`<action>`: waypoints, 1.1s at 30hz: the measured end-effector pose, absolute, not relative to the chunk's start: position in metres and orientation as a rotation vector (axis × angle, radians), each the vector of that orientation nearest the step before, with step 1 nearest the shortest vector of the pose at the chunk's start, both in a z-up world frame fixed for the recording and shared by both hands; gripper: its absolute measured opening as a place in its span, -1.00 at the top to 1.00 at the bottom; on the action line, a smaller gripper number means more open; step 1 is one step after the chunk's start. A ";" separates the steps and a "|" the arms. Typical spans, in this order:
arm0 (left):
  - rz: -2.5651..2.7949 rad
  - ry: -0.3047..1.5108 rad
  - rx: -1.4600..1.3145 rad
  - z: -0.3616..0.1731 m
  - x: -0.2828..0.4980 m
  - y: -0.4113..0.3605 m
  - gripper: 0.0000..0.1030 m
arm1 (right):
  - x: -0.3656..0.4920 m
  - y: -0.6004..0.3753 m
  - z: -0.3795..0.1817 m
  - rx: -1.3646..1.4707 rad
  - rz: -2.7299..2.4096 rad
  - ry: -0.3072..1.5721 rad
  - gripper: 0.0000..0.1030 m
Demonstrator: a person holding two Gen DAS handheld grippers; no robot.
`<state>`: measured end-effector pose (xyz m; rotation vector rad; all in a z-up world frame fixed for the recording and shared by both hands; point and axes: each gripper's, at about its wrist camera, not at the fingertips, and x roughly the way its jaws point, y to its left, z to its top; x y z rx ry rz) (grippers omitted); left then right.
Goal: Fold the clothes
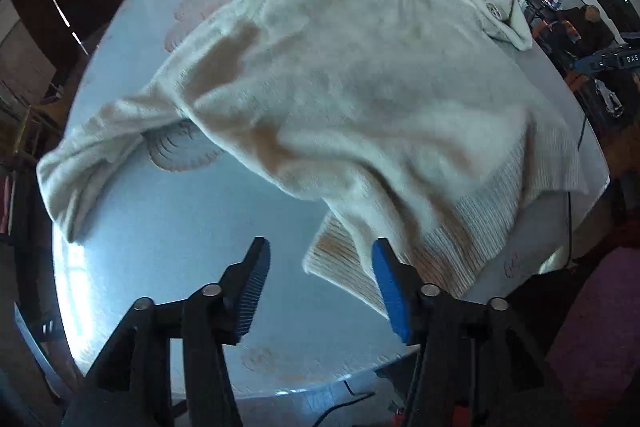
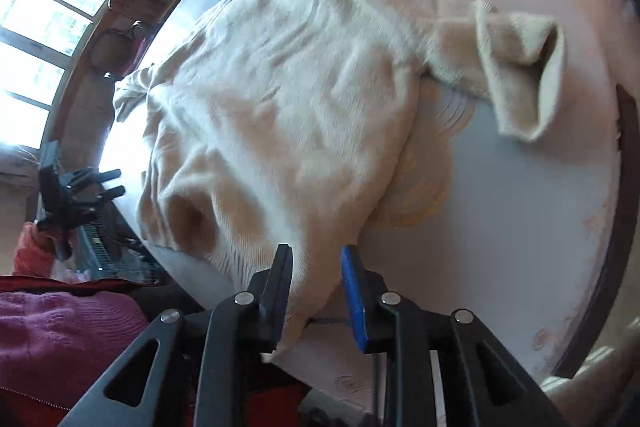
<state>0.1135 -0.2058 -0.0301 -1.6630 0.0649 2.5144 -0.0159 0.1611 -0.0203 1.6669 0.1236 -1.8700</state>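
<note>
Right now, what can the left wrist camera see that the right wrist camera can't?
Only the left wrist view shows the left gripper close up, jaws open with the sweater's ribbed hem beside one pad, and a seated person far off.

Only the right wrist view shows the right gripper with a fold of sweater between its open jaws, a bright window, and a pink sleeve.

Both show the cream sweater spread on the round table, with one sleeve flopped out to the side.
</note>
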 end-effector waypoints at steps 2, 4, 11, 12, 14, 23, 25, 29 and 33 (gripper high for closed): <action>2.632 0.039 -1.594 -0.006 0.077 -0.225 -0.46 | -0.049 0.160 0.001 1.552 -1.958 0.109 0.45; 2.725 0.032 -1.543 0.010 0.029 -0.245 -0.58 | -0.087 0.146 0.018 1.457 -1.993 0.068 0.35; 2.739 0.248 -1.640 -0.014 -0.115 -0.267 -0.58 | -0.213 0.037 -0.008 1.483 -2.008 0.220 0.32; 2.714 0.247 -1.663 -0.023 -0.128 -0.269 -0.58 | -0.225 0.027 -0.020 1.511 -1.998 0.253 0.32; 2.687 0.233 -1.716 -0.041 -0.150 -0.275 -0.58 | -0.242 0.008 -0.046 1.564 -1.976 0.353 0.32; 2.602 0.354 -1.879 -0.109 -0.198 -0.301 -0.58 | -0.276 -0.017 -0.142 1.739 -1.801 0.821 0.32; 2.589 0.288 -1.868 -0.113 -0.196 -0.305 -0.58 | -0.274 -0.010 -0.155 1.768 -1.750 0.825 0.32; 2.616 0.251 -1.810 -0.118 -0.188 -0.303 -0.58 | -0.271 0.009 -0.164 1.679 -1.891 0.994 0.10; 2.644 0.157 -1.774 -0.123 -0.181 -0.303 -0.59 | -0.301 0.074 -0.162 1.744 -2.184 0.776 0.00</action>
